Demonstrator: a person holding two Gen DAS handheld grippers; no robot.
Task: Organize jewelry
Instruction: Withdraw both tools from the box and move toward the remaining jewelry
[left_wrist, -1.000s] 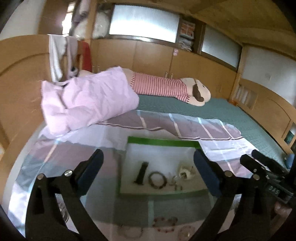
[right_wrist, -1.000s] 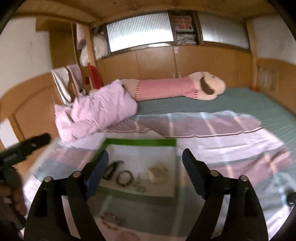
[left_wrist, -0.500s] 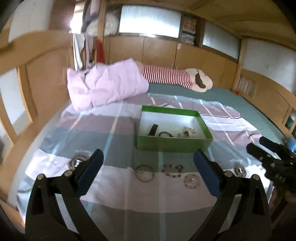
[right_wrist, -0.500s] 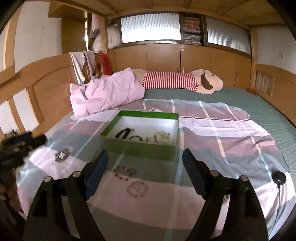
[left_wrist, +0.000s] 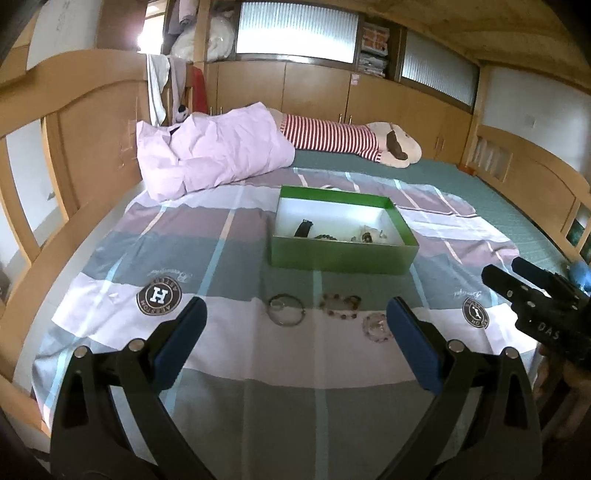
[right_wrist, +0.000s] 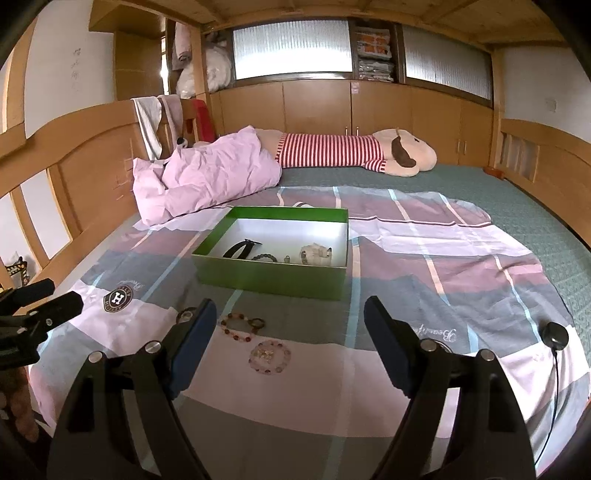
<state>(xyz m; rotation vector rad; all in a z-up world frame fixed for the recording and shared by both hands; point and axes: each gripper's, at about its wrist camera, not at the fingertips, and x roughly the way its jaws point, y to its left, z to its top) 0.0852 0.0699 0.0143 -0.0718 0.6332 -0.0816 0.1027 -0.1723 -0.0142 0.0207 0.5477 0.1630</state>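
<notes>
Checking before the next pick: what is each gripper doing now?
Left gripper: open, holding nothing.
Right gripper: open, holding nothing.

green box (right_wrist: 271, 280) with white inside, pink-and-grey checked sheet (right_wrist: 424, 266), red-white striped plush toy (right_wrist: 332, 151)

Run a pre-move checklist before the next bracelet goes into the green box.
1. Left claw open, nothing in it: ok.
2. Right claw open, nothing in it: ok.
3. Green box open on top, with bare floor left: ok.
4. Three bracelets outside the box: metal bangle, red-bead bracelet, pale-bead bracelet: ok.
5. Bracelets lying apart: red-bead and pale-bead ok; bangle cannot tell.
6. Black cable away from the bracelets: ok.
</notes>
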